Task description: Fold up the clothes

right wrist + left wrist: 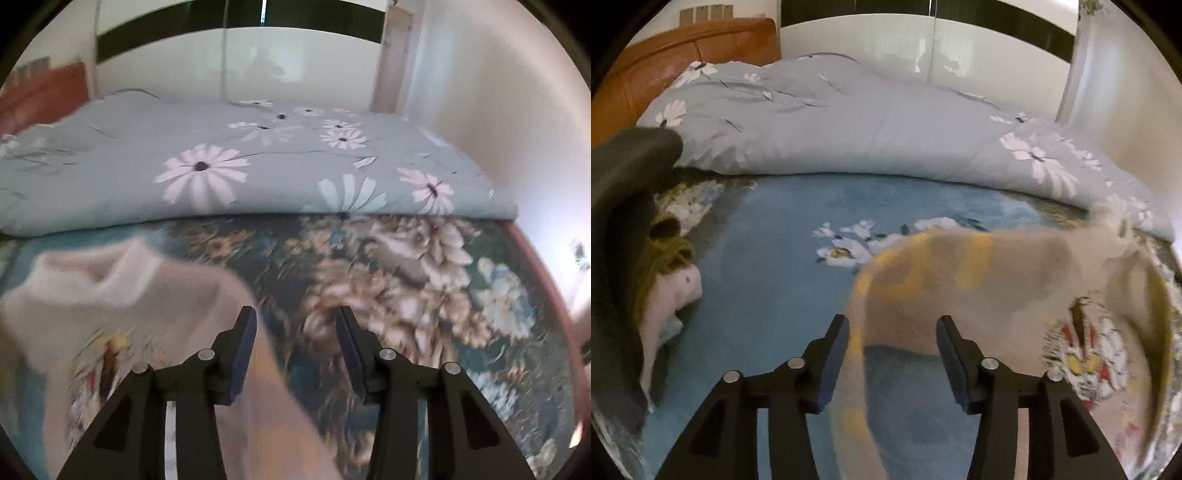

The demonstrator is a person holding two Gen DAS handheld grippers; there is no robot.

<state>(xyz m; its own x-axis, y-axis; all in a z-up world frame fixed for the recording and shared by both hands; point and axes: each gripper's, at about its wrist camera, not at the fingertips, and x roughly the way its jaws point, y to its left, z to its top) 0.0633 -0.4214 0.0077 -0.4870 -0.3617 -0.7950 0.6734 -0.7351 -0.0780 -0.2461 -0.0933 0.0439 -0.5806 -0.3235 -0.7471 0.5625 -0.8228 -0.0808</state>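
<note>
1. The shirt [979, 280], a pale one with yellow bands and a cartoon print, lies crumpled on the bed sheet [768, 295], below the folded edge of the quilt [868, 125] and toward the near edge of the bed. It is blurred in both views, so I cannot trace its hem or sleeves with any certainty.

2. Its long axis seems to run across the bed, between my two tools. From my left gripper [892, 354] it spreads to the right, with one strip of cloth trailing down between the open fingers. From my right gripper [295, 347] it spreads to the left, its edge passing just beside my left finger.

3. Both grippers stand apart, clamped on nothing. Whether the cloth touches either pad, I cannot tell.

4. I judge the left gripper nearer to a grasp, since cloth already lies in its gap; the right would have to shift leftward to reach an edge.

5. The left view alone shows a second heap of clothes [672, 280] near the left edge of the bed, under something dark I cannot identify, and the orange headboard [683, 59] beyond.

6. The right view alone shows the flowered part of the sheet [406, 280] running to the bed's right edge, by the wall [498, 92].
</note>
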